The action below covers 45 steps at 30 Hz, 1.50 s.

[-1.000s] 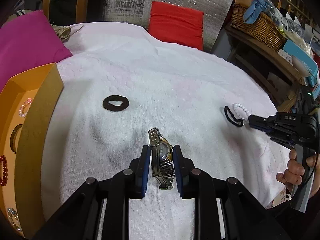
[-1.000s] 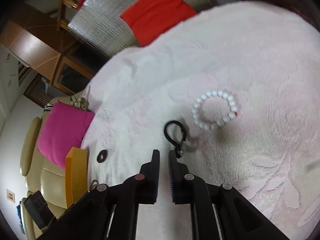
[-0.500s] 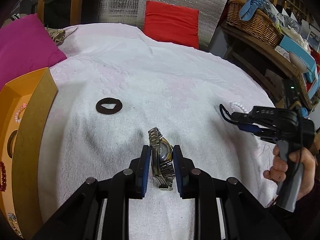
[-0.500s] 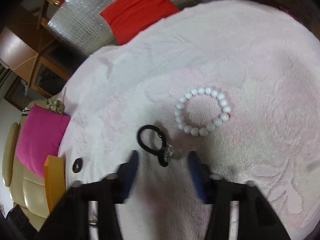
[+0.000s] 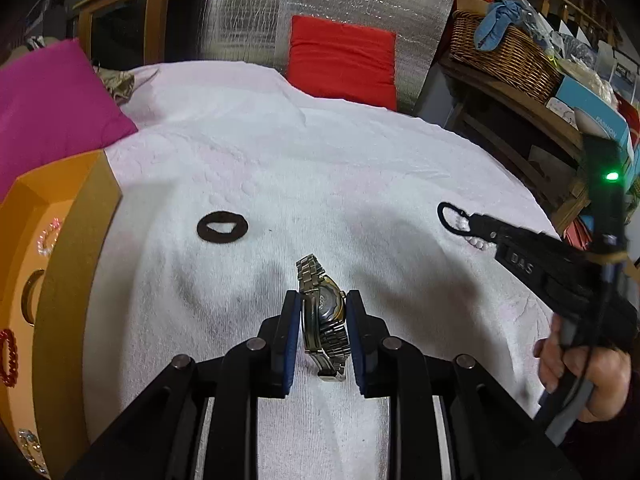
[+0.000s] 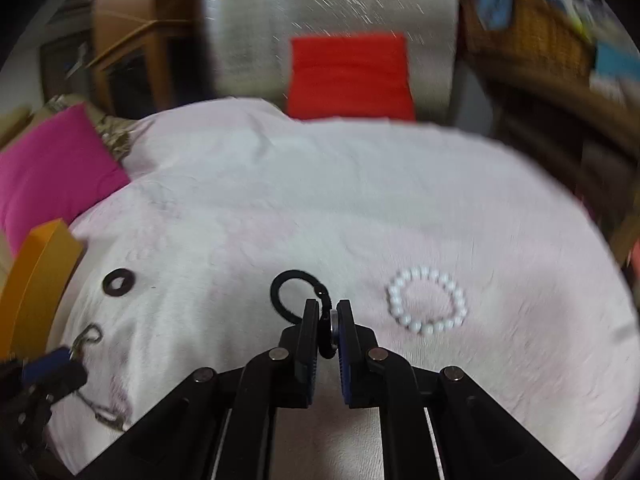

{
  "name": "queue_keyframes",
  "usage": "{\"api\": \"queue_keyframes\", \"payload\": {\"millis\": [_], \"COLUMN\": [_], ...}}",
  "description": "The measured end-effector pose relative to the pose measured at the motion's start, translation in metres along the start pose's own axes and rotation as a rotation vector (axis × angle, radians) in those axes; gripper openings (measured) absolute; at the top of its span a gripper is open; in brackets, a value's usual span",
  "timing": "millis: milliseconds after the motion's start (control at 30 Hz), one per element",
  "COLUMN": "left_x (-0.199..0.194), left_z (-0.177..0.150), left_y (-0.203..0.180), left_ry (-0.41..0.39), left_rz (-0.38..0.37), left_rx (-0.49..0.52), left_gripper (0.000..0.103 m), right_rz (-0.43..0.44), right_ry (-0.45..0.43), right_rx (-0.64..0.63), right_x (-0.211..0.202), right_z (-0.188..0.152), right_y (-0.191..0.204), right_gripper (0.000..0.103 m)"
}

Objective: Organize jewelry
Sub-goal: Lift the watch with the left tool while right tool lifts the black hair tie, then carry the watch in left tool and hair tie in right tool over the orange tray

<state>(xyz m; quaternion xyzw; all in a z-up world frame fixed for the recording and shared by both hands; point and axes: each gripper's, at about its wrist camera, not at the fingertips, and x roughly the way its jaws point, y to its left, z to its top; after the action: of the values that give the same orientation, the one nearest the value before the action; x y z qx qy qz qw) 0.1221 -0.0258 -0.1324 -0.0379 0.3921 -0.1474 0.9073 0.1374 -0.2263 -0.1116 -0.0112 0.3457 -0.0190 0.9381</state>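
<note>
We hold the left tool (image 5: 323,314) pinching a silver metal wristwatch (image 5: 321,308) on edge over the white towel-covered surface (image 5: 320,168). Our right tool (image 6: 328,318) is pressed together on the charm of a black elastic hair loop (image 6: 289,294), just left of a white bead bracelet (image 6: 427,300). An orange cardboard tray (image 5: 60,264) sits at the left.

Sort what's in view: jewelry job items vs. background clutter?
Job:
- watch, in left claw
- black ring piece, in right claw
- white bead bracelet
- dark flat ring
- orange tray

Lying about:
- pink cushion
- red cushion
- wicker basket
</note>
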Motion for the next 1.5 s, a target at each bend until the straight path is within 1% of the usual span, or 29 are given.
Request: {"api": "queue_keyframes", "payload": {"millis": [200, 500, 667, 833, 933, 967, 1033, 1167, 1233, 1300, 1433, 1500], "left_x": [-0.003, -0.018, -0.033, -0.059, -0.083, -0.096, -0.119, -0.163, -0.187, -0.2, -0.21, -0.206], "left_z": [0.001, 0.002, 0.005, 0.006, 0.004, 0.003, 0.001, -0.01, -0.02, -0.03, -0.059, -0.07], "left_y": [0.001, -0.001, 0.002, 0.013, 0.027, 0.037, 0.053, 0.091, 0.117, 0.14, 0.189, 0.207], "left_ry": [-0.007, -0.034, -0.062, -0.099, -0.127, -0.141, -0.17, -0.217, -0.236, -0.24, -0.21, -0.191], "left_rz": [0.009, -0.005, -0.016, -0.005, 0.025, 0.039, 0.069, 0.137, 0.191, 0.225, 0.279, 0.287], "left_rx": [0.0, -0.009, -0.015, -0.03, -0.046, -0.057, -0.072, -0.105, -0.13, -0.156, -0.232, -0.259], "left_gripper": [0.024, 0.024, 0.024, 0.024, 0.024, 0.024, 0.024, 0.024, 0.024, 0.024, 0.024, 0.024], "right_rz": [-0.022, -0.017, -0.005, 0.023, 0.082, 0.102, 0.17, 0.306, 0.378, 0.463, 0.566, 0.606], "right_ry": [-0.055, -0.084, -0.098, -0.105, -0.107, -0.109, -0.108, -0.106, -0.094, -0.064, -0.02, 0.007], "right_rx": [-0.054, -0.068, -0.091, -0.115, -0.121, -0.125, -0.132, -0.169, -0.191, -0.214, -0.202, -0.188], "right_x": [-0.022, -0.034, -0.041, -0.047, -0.056, -0.059, -0.069, -0.089, -0.098, -0.105, -0.107, -0.102], "right_z": [0.004, 0.007, 0.008, 0.012, 0.016, 0.017, 0.021, 0.03, 0.031, 0.032, 0.028, 0.027], "right_y": [0.012, 0.023, 0.036, 0.052, 0.067, 0.073, 0.09, 0.138, 0.167, 0.199, 0.238, 0.25], "right_gripper": [0.01, 0.01, 0.01, 0.01, 0.01, 0.01, 0.01, 0.01, 0.01, 0.01, 0.01, 0.01]}}
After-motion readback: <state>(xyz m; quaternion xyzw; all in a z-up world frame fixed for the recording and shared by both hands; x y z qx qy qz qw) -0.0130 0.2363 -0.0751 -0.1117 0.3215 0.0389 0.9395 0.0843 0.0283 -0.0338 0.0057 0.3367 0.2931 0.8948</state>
